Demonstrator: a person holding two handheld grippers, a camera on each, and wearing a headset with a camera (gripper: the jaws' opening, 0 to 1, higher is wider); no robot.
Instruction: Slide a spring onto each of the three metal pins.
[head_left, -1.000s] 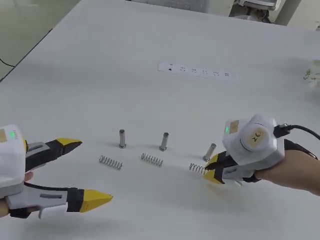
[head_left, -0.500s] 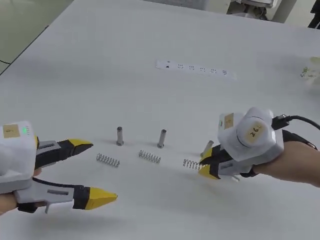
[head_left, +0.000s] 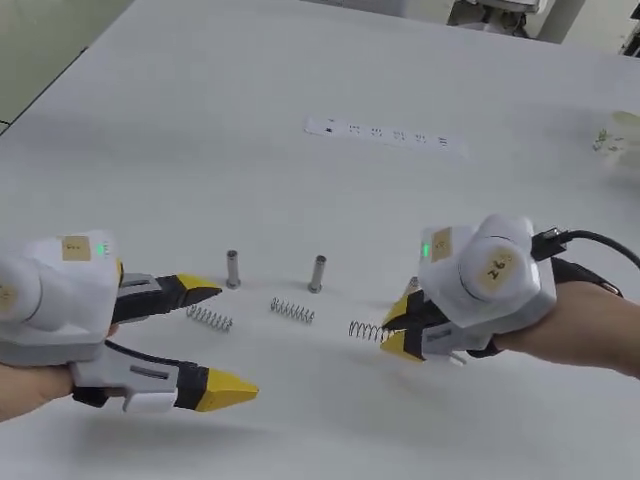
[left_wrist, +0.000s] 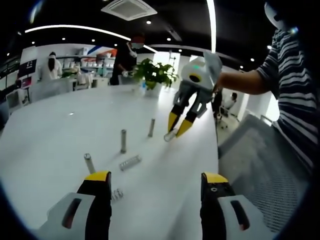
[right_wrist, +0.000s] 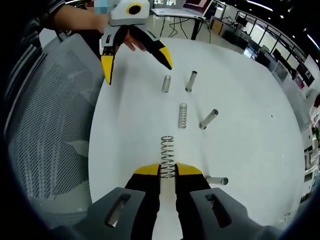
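**Head view:** Your right gripper (head_left: 392, 335) is clamped on one end of a spring (head_left: 367, 330). The spring's long axis runs roughly level and points left, toward the middle spring (head_left: 292, 311) lying on the white table (head_left: 300, 200). Since a second ago you have carried it leftward, closer to that middle spring. Whether it touches the table cannot be told. Your left gripper (head_left: 232, 340), jaws spread wide and holding nothing, has come forward. Its upper tip now sits just beside the left spring (head_left: 209, 318), where before it was well apart. The left pin (head_left: 232, 269) and middle pin (head_left: 317, 273) stand upright behind the loose springs, with a power strip (head_left: 383, 134) farther back.

**Left gripper view:** Your own yellow-tipped jaws stand well apart at the bottom, empty. Across the table the right gripper (left_wrist: 179, 125) hangs at the far end of the row of pins, with the spring (left_wrist: 171, 135) poking out below its tips, seen nearly end-on.

**Right gripper view:** The spring (right_wrist: 167, 155) runs straight ahead from between the closed jaws, in line with them, its free end aimed toward the left gripper (right_wrist: 137, 67). The third pin (right_wrist: 216, 180) lies just right of the jaws.
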